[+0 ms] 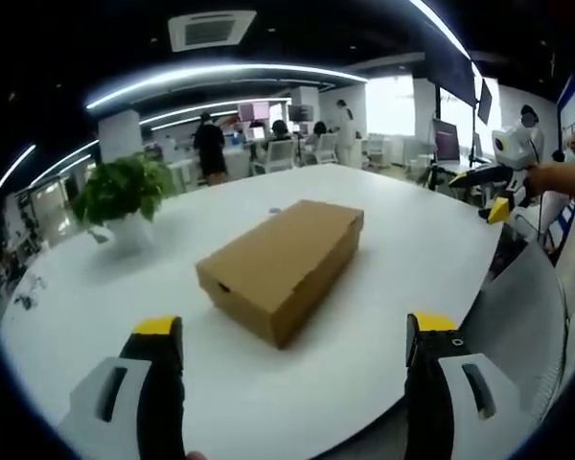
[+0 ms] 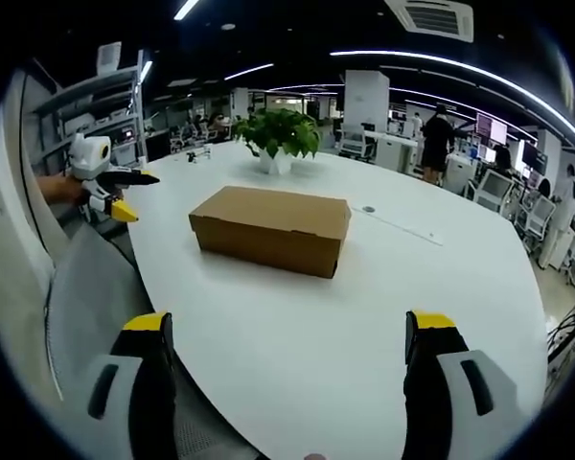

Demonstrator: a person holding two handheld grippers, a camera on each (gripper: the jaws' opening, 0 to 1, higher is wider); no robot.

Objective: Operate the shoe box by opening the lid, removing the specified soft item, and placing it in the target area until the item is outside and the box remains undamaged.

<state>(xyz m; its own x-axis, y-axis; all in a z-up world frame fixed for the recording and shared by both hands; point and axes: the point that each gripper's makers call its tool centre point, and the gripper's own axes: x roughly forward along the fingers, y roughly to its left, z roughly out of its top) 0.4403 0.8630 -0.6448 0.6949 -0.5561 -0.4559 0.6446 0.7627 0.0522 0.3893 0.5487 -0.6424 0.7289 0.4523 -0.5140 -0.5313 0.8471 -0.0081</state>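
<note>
On the white desk (image 1: 383, 249), beyond the left tool (image 1: 292, 331) and right tool (image 2: 292, 326), both held wide and empty, the closed box (image 1: 283, 264) lies mid-desk, a potted plant (image 1: 125, 196) behind.

An open office — a big white table (image 1: 364, 316) with a potted plant (image 1: 125, 196) on it, desks and white chairs (image 1: 278, 153) behind, curved strip lights (image 1: 220, 75) overhead, a bright window (image 1: 391, 103).
</note>
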